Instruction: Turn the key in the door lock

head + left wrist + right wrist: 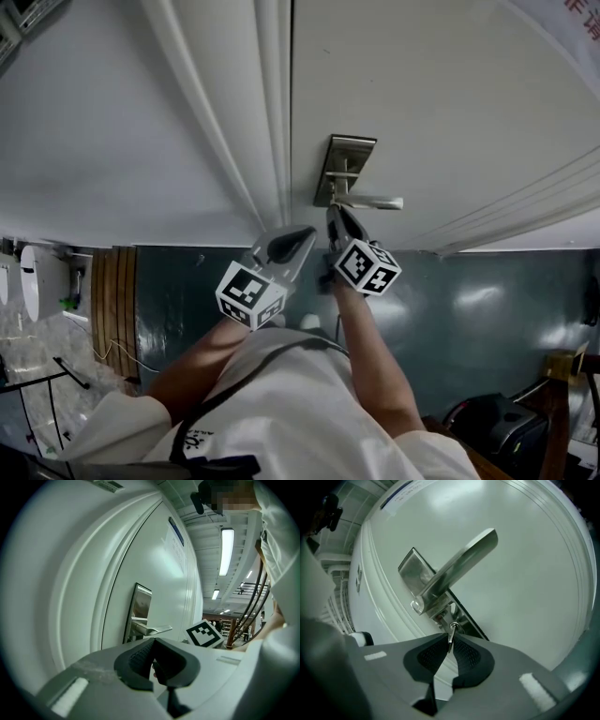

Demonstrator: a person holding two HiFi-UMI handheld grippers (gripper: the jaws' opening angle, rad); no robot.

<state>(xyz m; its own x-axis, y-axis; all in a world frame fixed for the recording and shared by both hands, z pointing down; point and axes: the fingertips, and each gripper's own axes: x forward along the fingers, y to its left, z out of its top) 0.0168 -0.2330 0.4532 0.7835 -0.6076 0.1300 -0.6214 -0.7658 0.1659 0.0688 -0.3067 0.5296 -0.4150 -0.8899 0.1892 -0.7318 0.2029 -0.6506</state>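
A brushed-metal lock plate with a lever handle sits on the white door. In the right gripper view the handle slants up to the right, and a small silver key sticks out of the lock just below it. My right gripper is shut on that key, its dark pads pinching the key's head. The right gripper stands right under the plate in the head view. My left gripper hangs beside it to the left, clear of the door, jaws together and holding nothing. The left gripper sees the handle side-on.
A ribbed white door frame runs left of the lock. Below lies a dark glossy floor, with wooden slats at the left and a black object at the lower right. The person's white sleeves fill the lower middle.
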